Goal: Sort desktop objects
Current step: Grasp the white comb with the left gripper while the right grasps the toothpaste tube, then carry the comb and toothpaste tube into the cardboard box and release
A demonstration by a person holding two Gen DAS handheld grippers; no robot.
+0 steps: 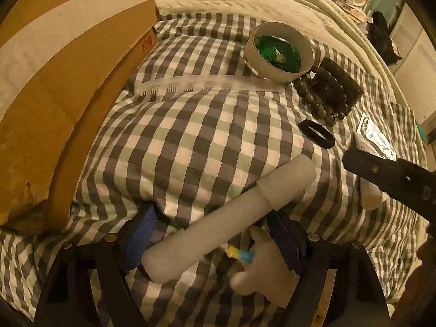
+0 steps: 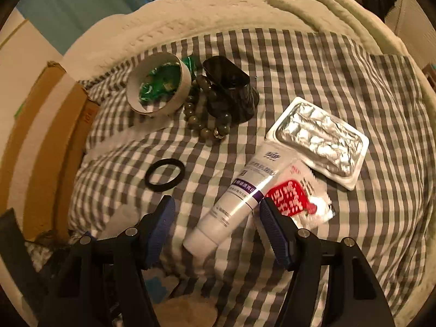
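Observation:
My left gripper [image 1: 215, 239] is open, its blue pads on either side of a long frosted white tube [image 1: 231, 218] that lies on the checked cloth, beside a small white plush toy [image 1: 264, 267]. My right gripper [image 2: 218, 226] is open over the cap end of a white toothpaste tube [image 2: 237, 199], not touching it. A red and white sachet [image 2: 297, 199] lies just right of that tube. A foil blister pack [image 2: 318, 141] lies further right.
A white round tub [image 1: 278, 51] with green wrappers, a bead bracelet [image 2: 207, 114], a dark box [image 2: 231, 87] and a black rubber ring [image 2: 164, 174] lie further back. A cardboard box [image 1: 68, 81] stands on the left. A cream blanket lies behind.

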